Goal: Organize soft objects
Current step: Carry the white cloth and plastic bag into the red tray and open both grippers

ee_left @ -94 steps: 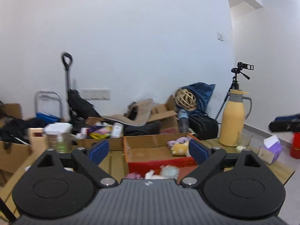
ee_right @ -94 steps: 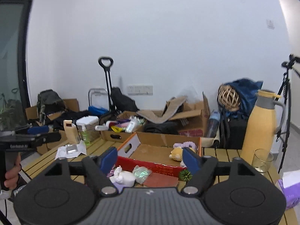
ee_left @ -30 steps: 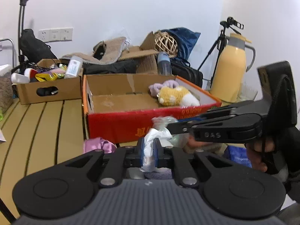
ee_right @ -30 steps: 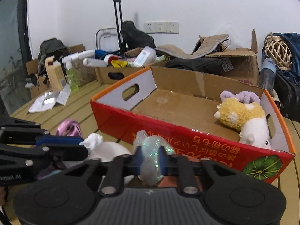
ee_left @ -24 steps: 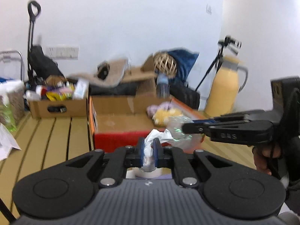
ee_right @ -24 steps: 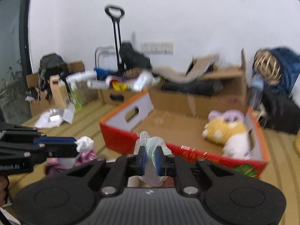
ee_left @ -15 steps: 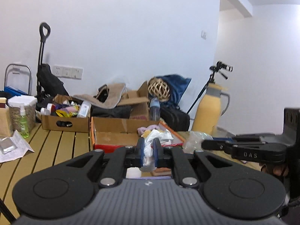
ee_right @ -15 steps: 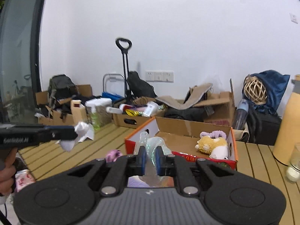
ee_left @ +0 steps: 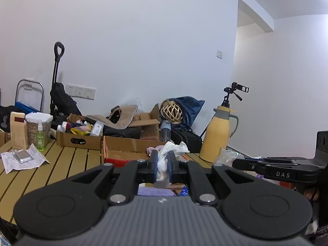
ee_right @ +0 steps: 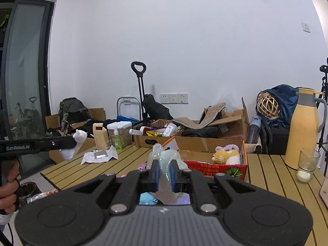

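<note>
My left gripper [ee_left: 162,159] is shut on a crumpled white cloth [ee_left: 172,148], held well above the wooden table [ee_left: 67,162]. In the right wrist view the same white cloth [ee_right: 76,143] hangs from the left gripper [ee_right: 76,142] at far left. My right gripper [ee_right: 164,167] is shut on a clear iridescent plastic bag [ee_right: 164,160], also raised. The right gripper [ee_left: 235,162] shows at the right of the left wrist view with the plastic bag [ee_left: 225,157] at its tip. Beyond stands a red cardboard box [ee_right: 217,167] holding a yellow-and-white plush toy [ee_right: 225,156].
A yellow thermos [ee_right: 303,129] and a glass [ee_right: 307,165] stand at the table's right. A brown box of bottles [ee_right: 155,138], a green bottle [ee_right: 116,142] and papers [ee_right: 100,155] lie to the left. A pink item [ee_right: 141,166] lies before the red box. Bags and cartons crowd the wall.
Both grippers have lifted and pulled back from the red box, each carrying its soft item. The box and table now look smaller and farther away.
</note>
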### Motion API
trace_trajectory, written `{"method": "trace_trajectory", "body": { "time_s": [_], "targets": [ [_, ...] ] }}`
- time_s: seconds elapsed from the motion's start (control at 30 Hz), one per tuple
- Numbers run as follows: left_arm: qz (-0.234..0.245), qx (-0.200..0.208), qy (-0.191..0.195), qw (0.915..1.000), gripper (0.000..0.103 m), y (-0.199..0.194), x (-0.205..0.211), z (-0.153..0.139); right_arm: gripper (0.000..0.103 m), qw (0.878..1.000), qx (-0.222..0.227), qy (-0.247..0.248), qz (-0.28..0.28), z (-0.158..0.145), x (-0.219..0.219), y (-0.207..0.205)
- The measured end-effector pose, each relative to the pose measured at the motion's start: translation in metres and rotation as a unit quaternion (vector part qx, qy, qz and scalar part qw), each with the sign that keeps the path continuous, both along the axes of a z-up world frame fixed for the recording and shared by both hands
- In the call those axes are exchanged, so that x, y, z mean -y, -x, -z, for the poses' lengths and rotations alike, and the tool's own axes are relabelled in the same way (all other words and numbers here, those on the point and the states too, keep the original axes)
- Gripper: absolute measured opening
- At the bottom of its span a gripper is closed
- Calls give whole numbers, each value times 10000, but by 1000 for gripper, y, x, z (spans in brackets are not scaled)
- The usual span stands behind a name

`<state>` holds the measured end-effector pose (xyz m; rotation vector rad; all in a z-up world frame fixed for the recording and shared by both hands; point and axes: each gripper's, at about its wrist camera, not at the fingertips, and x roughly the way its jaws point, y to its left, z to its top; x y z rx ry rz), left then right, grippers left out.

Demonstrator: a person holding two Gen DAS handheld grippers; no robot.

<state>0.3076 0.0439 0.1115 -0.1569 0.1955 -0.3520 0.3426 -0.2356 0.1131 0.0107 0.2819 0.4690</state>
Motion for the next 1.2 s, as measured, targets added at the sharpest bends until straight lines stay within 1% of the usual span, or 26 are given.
{"method": "trace_trajectory", "body": {
  "time_s": [0.2, 0.33, 0.43, 0.53, 0.63, 0.7, 0.8, 0.93, 1.03, 1.07, 1.13, 1.2],
  "targets": [
    [-88, -30, 65, 9999, 10, 22, -6, 2, 10, 9999, 87, -127, 16, -5, 1, 27],
    [-160, -22, 16, 9999, 10, 21, -6, -1, 10, 9998, 160, -122, -27, -9, -2, 33],
    [-282, -116, -23, 9995, 10, 3, -5, -1, 10, 9998, 172, -127, -36, -11, -5, 26],
    [-361, -221, -107, 9990, 10, -30, -3, -3, 10, 9998, 74, -160, -33, -11, -6, 3],
    [-394, -328, -268, 9983, 10, -79, 1, -8, 10, 9998, -42, -179, -57, -14, -8, -35],
    [-424, -441, -326, 9976, 10, -115, 3, -11, 10, 9997, -121, -200, -79, -19, -9, -68],
    [-400, -646, -367, 9964, 10, -175, 7, -11, 10, 9993, -294, -231, -79, -26, -11, -126],
    [-414, -1003, -473, 9930, 10, -268, 12, -8, 11, 9979, -600, -220, -74, -29, -16, -209],
    [-442, -1365, -547, 9881, 11, -343, 18, 0, 11, 9955, -929, -187, -29, -24, -21, -281],
    [-521, -1469, -589, 9860, 11, -366, 19, 4, 11, 9941, -1067, -180, 20, -20, -23, -310],
    [-607, -1811, -609, 9797, 11, -415, 21, 20, 11, 9910, -1329, -153, 61, -9, -27, -357],
    [-671, -2099, -740, 9726, 11, -457, 24, 37, 11, 9870, -1603, -41, 133, 10, -34, -406]
  ]
}}
